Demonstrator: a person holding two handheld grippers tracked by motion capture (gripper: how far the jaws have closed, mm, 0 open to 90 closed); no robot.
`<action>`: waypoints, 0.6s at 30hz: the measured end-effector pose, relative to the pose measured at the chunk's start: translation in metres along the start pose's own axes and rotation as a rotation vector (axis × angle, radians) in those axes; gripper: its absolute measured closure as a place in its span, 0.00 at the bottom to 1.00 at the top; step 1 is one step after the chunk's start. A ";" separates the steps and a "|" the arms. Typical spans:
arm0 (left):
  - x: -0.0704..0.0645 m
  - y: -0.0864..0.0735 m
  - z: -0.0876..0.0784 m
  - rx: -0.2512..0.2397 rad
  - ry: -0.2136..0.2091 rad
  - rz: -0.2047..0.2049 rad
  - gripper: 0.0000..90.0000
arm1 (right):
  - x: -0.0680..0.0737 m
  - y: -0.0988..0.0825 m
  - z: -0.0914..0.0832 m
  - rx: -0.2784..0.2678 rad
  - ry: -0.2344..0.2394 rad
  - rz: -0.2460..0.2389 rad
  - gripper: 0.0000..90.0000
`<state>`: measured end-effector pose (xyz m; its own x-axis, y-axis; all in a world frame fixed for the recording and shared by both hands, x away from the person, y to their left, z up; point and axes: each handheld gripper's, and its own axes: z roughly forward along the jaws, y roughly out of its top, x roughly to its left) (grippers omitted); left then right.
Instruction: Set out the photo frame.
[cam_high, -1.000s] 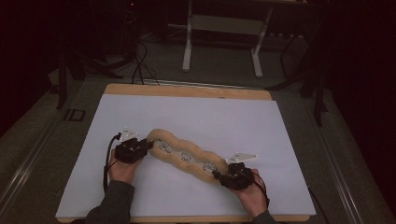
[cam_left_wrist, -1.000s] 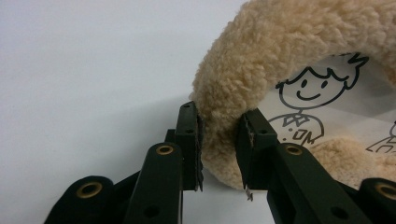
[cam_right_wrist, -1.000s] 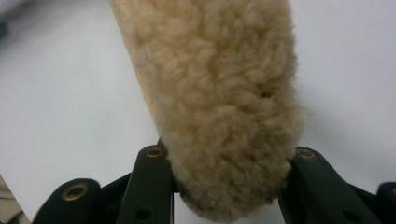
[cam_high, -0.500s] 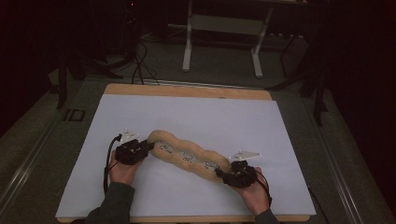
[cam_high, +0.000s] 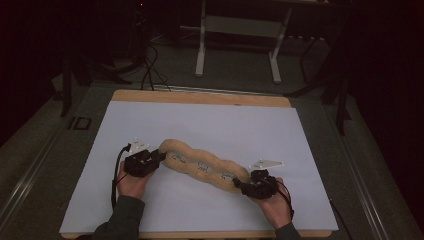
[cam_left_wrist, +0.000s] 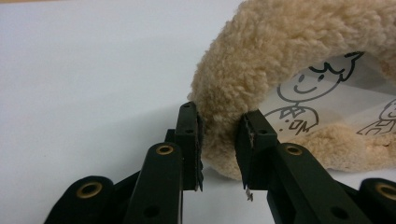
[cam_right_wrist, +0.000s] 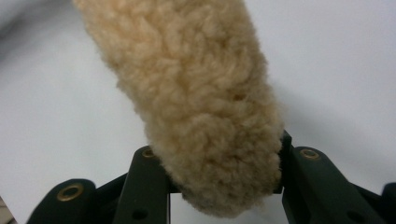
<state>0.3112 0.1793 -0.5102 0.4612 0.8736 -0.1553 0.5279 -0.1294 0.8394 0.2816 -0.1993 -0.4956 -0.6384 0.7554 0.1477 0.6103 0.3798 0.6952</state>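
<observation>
Fleece roll (cam_high: 205, 166) clamped at each end by left gripper (cam_high: 159, 157) and right gripper (cam_high: 239, 186). Lift both ends evenly; keep tension gentle.

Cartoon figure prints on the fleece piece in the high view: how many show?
3, in a row along the fleece piece: one near the left end, one mid-length, one toward the right end. Folds may hide more.

1 long tan fleece cover (cam_high: 204, 165) printed with cartoon figures lies on 1 white sheet (cam_high: 210, 125) over 1 wooden table (cam_high: 200, 97). 2 black two-jaw grippers: left gripper (cam_high: 159, 157) and right gripper (cam_high: 239, 184).
</observation>
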 end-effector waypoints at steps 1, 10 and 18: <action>-0.001 0.000 0.000 -0.005 0.002 0.001 0.81 | 0.000 0.000 0.000 -0.001 0.000 0.002 0.70; -0.004 0.002 -0.003 -0.029 0.010 0.012 0.81 | -0.005 0.003 -0.003 -0.006 0.002 0.008 0.70; -0.007 0.003 -0.006 -0.054 0.017 0.024 0.81 | -0.009 0.006 -0.006 -0.014 -0.006 0.014 0.69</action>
<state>0.3059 0.1754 -0.5033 0.4606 0.8786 -0.1264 0.4771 -0.1249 0.8699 0.2882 -0.2066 -0.4887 -0.6267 0.7640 0.1535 0.6129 0.3616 0.7026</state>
